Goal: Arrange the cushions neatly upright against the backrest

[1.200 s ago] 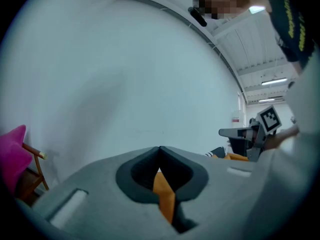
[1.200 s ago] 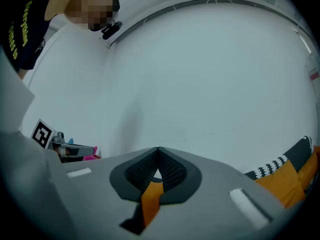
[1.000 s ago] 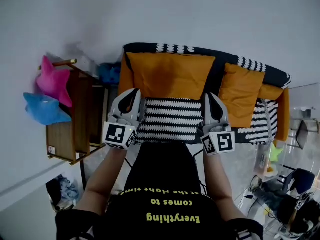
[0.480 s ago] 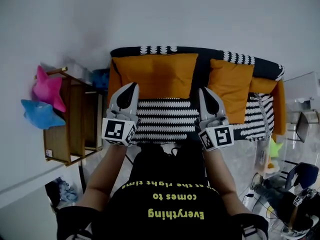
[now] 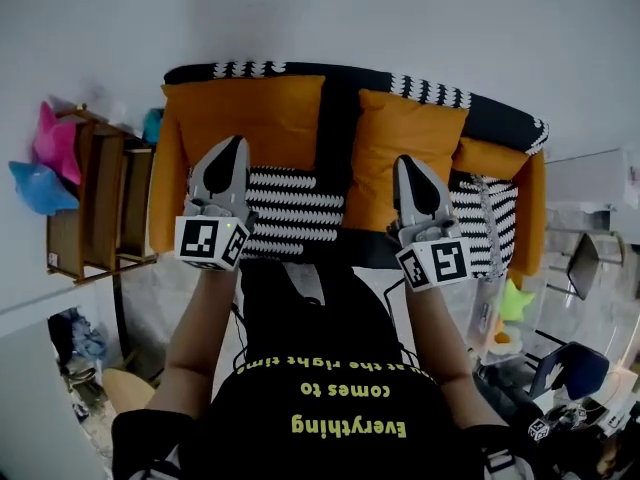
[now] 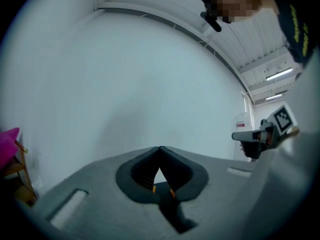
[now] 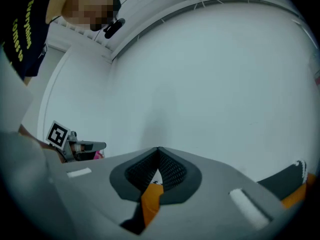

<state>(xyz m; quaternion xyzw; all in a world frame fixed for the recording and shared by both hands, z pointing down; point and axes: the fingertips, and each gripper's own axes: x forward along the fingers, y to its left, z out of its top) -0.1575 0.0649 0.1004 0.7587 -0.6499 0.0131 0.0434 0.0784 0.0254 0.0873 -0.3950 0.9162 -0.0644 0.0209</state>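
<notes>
A black-and-white patterned sofa stands against the white wall. A wide orange cushion leans upright on its backrest at the left. A narrower orange cushion stands upright beside it, and a third orange cushion shows at the right end. My left gripper is shut and empty, its tip at the wide cushion's lower edge. My right gripper is shut and empty in front of the narrower cushion. Both gripper views face the wall, with shut tips.
A wooden shelf stands left of the sofa, with a pink star toy and a blue star toy on it. A green star toy and assorted clutter lie on the floor at the right.
The sofa has slid left in the head view as I stepped to the right. My right gripper now stands before the narrower cushion instead of the wide one's right corner. Both jaws stayed shut.
</notes>
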